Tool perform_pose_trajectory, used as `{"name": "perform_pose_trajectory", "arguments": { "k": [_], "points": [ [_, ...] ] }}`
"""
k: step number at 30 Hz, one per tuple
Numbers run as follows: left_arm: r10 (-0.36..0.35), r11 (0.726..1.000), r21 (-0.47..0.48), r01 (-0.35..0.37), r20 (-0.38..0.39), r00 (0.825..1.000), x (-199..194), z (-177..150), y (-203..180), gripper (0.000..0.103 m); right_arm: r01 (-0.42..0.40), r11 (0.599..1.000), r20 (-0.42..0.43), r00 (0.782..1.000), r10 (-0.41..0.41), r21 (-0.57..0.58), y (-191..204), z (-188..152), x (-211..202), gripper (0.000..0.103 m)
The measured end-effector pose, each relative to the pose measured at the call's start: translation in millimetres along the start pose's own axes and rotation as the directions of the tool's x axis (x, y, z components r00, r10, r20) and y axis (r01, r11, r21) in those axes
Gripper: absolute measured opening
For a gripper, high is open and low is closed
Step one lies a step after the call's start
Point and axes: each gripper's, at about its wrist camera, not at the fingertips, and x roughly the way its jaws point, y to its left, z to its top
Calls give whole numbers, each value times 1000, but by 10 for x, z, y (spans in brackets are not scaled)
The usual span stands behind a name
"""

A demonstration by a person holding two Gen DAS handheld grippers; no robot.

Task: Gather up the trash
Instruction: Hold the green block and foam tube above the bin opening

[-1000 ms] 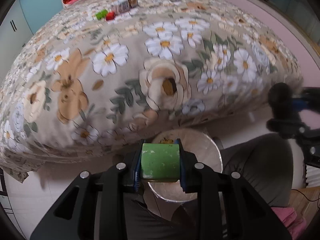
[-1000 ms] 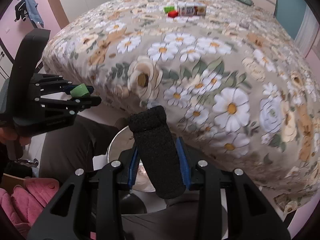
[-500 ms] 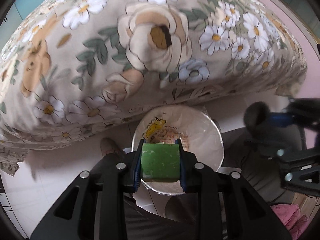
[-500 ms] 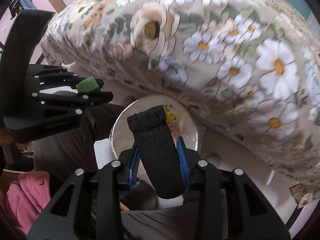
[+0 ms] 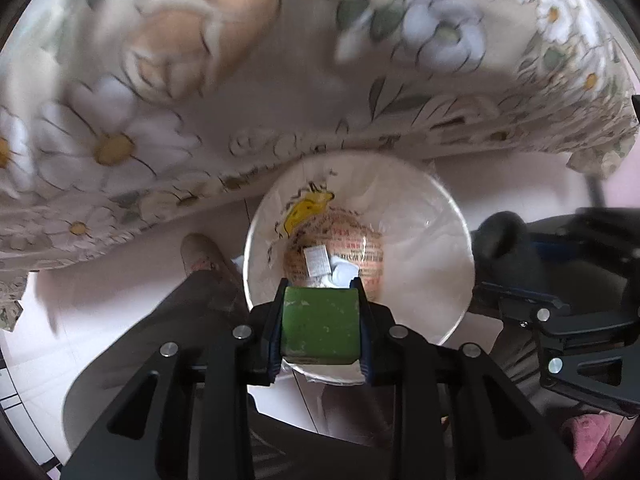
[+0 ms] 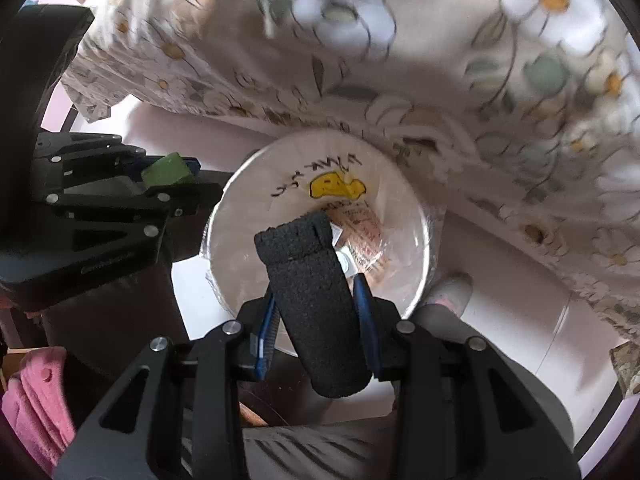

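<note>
Left wrist view: left gripper [image 5: 320, 326] points down, blue pads clamped on one green block [image 5: 319, 325], squarish, matte, scuffed with pale specks. Right below it sits one round bin [image 5: 448, 216], lined with a thin, glossy, crinkled plastic bag [image 5: 420, 248] printed with a yellow cartoon figure and red text. The block hangs over the near rim of the bin's mouth. At the bottom of the liner: a few pieces of pale trash [image 5: 326, 266], one flat and rectangular like a printed label, the rest rounder; exact count unclear. Floral bedspread [image 5: 168, 92], soft woven cloth, drapes over the bed edge above the bin, blurred. Smooth pale tiled floor [image 5: 100, 280]. One slippered foot [image 5: 204, 256] and a dark trouser leg left of the bin. The right gripper [image 5: 520, 268] is at the right edge with a black foam shape in it.

Right wrist view: right gripper [image 6: 320, 312] pinches one black foam cylinder [image 6: 316, 300], coarse and porous, tilted so its top leans left, over the same bin [image 6: 416, 224]. Bag print [image 6: 336, 186] and pale trash [image 6: 346, 264] show beside the cylinder. Left gripper [image 6: 170, 176] at left, level with the bin rim, green block [image 6: 166, 170] between its pads. One foot [image 6: 452, 292] right of the bin. Fuzzy pink cloth [image 6: 36, 400] lower left. Bedspread [image 6: 460, 60] overhead.
</note>
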Motion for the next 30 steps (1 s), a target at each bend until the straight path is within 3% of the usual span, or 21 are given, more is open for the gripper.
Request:
{"name": "perform_pose_trajectory", "arguments": {
  "k": [11, 23, 30],
  "points": [
    [-50, 997, -57, 44, -105, 993, 527, 54, 25, 32, -25, 998, -67, 997, 29, 64, -166, 33, 474, 37],
    [-68, 993, -103, 51, -170, 983, 967, 116, 95, 32, -42, 987, -130, 990, 63, 157, -323, 82, 944, 37],
    [-91, 992, -102, 72, -200, 976, 1209, 112, 138, 32, -19, 989, -159, 986, 43, 148, -333, 115, 1114, 37]
  ]
}}
